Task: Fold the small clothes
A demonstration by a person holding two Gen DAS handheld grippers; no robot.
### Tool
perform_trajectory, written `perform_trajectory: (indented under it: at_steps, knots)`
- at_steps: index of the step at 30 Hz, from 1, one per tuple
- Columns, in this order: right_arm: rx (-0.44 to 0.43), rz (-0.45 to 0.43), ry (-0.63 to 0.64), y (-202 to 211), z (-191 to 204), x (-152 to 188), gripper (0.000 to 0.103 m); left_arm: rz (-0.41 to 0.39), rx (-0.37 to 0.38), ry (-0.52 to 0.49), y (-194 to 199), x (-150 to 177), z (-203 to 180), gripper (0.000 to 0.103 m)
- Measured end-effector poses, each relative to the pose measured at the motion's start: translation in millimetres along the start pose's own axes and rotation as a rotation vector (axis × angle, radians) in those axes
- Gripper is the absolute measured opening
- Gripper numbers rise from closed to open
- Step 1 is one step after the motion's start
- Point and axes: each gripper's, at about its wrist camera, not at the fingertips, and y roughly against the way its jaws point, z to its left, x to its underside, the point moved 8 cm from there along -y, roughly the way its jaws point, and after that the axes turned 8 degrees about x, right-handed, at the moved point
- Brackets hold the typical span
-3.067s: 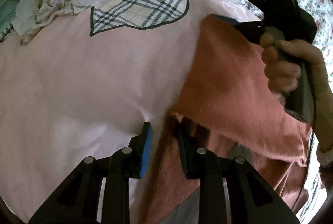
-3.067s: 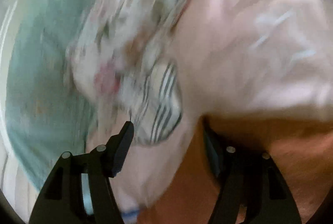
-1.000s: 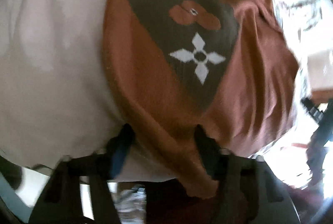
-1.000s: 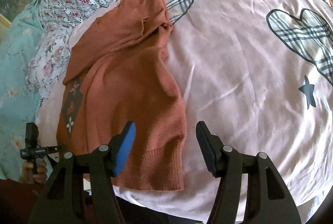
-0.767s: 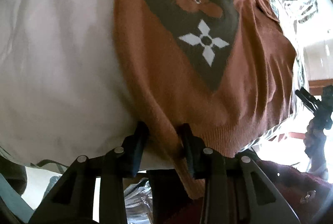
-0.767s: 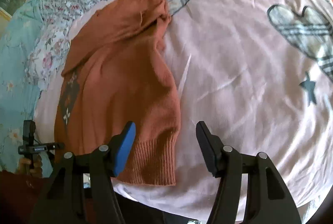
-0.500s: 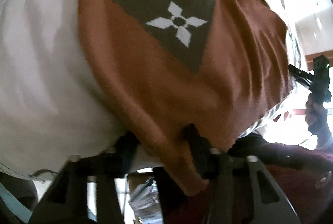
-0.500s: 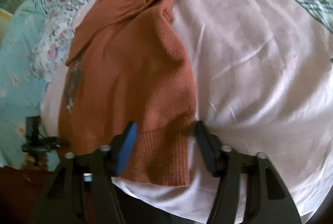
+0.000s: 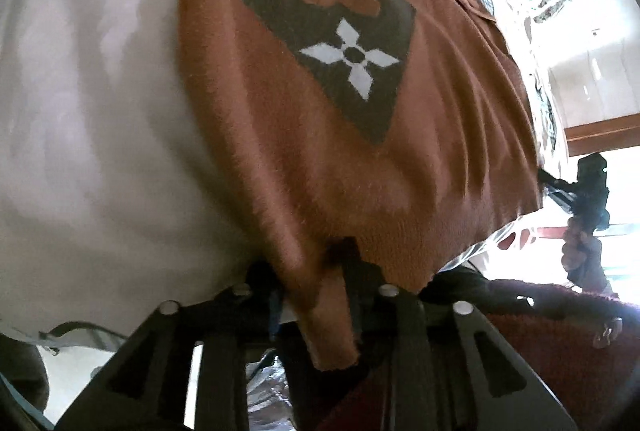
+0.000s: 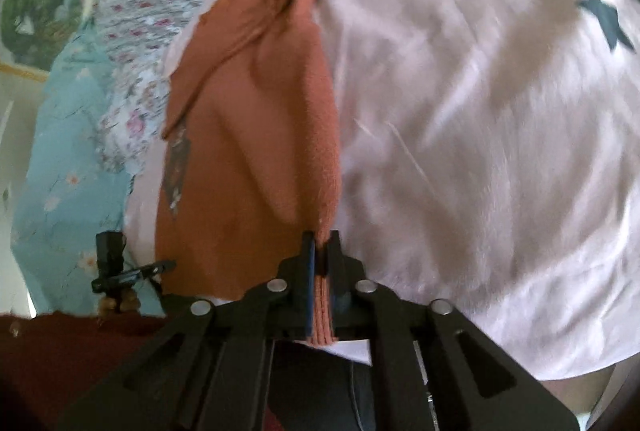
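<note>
1. Left gripper (image 9: 310, 271) – jaws just closed, pinching the near-left hem of the rust sweater (image 9: 280, 135).
2. The sweater lies on the pink sheet (image 10: 480, 131), left part.
3. Right gripper (image 10: 320, 251) – nearly shut, clamping the ribbed near-right hem.

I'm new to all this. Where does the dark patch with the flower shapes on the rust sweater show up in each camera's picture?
Left wrist view: the dark patch sits large at upper centre.
Right wrist view: the patch is a thin sliver on the sweater's left edge.
Shared landmark: the pink sheet under the sweater, at left in the left wrist view.
</note>
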Motion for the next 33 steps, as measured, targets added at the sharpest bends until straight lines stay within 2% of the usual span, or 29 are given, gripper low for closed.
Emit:
perform_trajectory:
  at_steps: [1, 2, 3, 5, 8, 11, 16, 19, 25, 29, 33]
  knots:
    - [-0.007, -0.002, -0.001, -2.9, 2.1, 1.5, 0.019, -0.014, 0.002, -0.005, 1.0, -1.2, 0.8, 0.024]
    - [-0.010, -0.015, 0.010, -3.2, 5.7, -0.3, 0.020, -0.034, -0.005, -0.012, 0.2, -2.1, 0.1, 0.010]
    - [-0.002, -0.021, 0.028, -3.5, 8.5, 0.7, 0.020, -0.055, -0.017, -0.019, -0.8, -1.9, -0.2, 0.006]
    - [-0.033, -0.002, 0.021, -2.0, 10.5, 1.9, 0.006, -0.095, -0.014, -0.024, 2.1, 0.0, -4.9, 0.004]
    - [-0.074, -0.020, -0.007, 12.4, 3.1, 7.4, 0.006, -0.193, 0.018, -0.014, 26.6, 11.8, -10.1, 0.003]
    - [-0.099, -0.017, -0.023, 18.2, 2.3, 8.1, 0.006, -0.254, 0.051, 0.029, 42.0, 11.9, -5.1, 0.003]
    - [-0.184, -0.051, -0.010, 28.2, 39.3, -12.5, 0.006, -0.317, 0.085, 0.021, 65.1, -8.0, -15.1, 0.003]
    - [-0.236, -0.119, -0.011, 46.7, 58.3, -43.7, 0.006, -0.371, 0.111, 0.003, 86.4, -35.1, -25.8, 0.003]
    - [-0.276, -0.261, 0.022, 63.6, 92.8, -120.9, 0.006, -0.519, 0.138, -0.009, 127.1, -120.8, -36.0, 0.003]
    - [-0.264, -0.329, 0.005, 50.8, 100.4, -187.4, 0.006, -0.603, 0.126, -0.009, 144.8, -189.8, -32.0, 0.003]
    - [-0.217, -0.345, 0.006, 21.8, 105.2, -250.2, 0.006, -0.647, 0.102, 0.006, 150.0, -254.3, -22.1, 0.003]
